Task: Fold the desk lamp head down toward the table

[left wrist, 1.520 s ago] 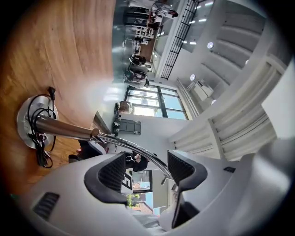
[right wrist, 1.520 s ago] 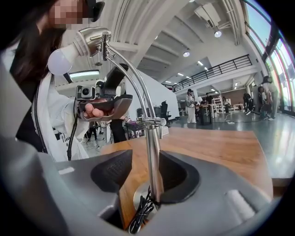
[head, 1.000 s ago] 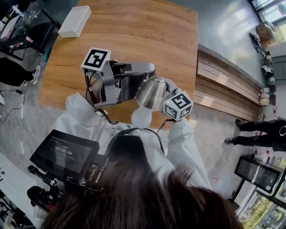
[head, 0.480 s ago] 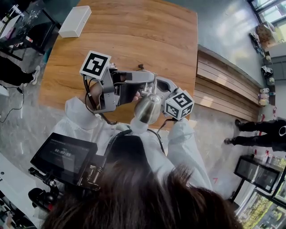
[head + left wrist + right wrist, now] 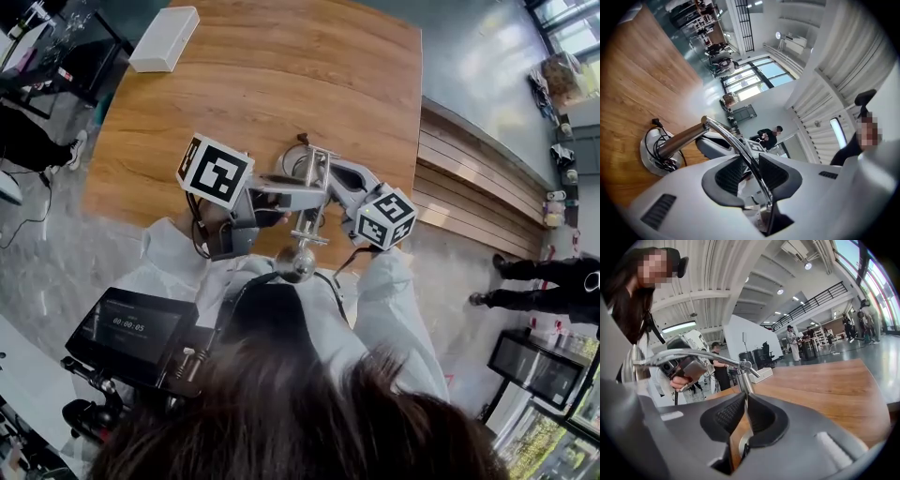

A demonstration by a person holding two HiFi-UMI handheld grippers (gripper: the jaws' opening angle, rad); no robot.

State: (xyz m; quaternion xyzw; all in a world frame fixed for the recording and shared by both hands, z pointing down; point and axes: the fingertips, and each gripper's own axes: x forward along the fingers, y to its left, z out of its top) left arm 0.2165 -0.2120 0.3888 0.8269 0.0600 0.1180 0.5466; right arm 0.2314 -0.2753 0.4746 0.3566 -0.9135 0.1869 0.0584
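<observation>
- Since a second ago the lamp head (image 5: 296,263) has swung down from beside the right gripper's (image 5: 744,401) marker cube. In the head view it now shows small at the near edge of the table (image 5: 281,75), between the person's sleeves.
- The left gripper (image 5: 750,164) has dropped and rolled with it, so its cube sits tilted now.
- The left jaws have just been closing in. The desk lamp's (image 5: 679,140) thin arm (image 5: 730,138) runs right between the pads, but there's a sliver of gap on one side, so it's narrowed around it and not quite clamped.
- The right gripper is pretty much where it was. Its jaws have also just been squeezing tighter, and the pads are pinched on the post (image 5: 744,381) just under the elbow joint.
- The base (image 5: 647,159) sits flat on the wood near the front edge, with a black cord bunched on it.
- A white box (image 5: 164,39) is way off at the far corner of the table.
</observation>
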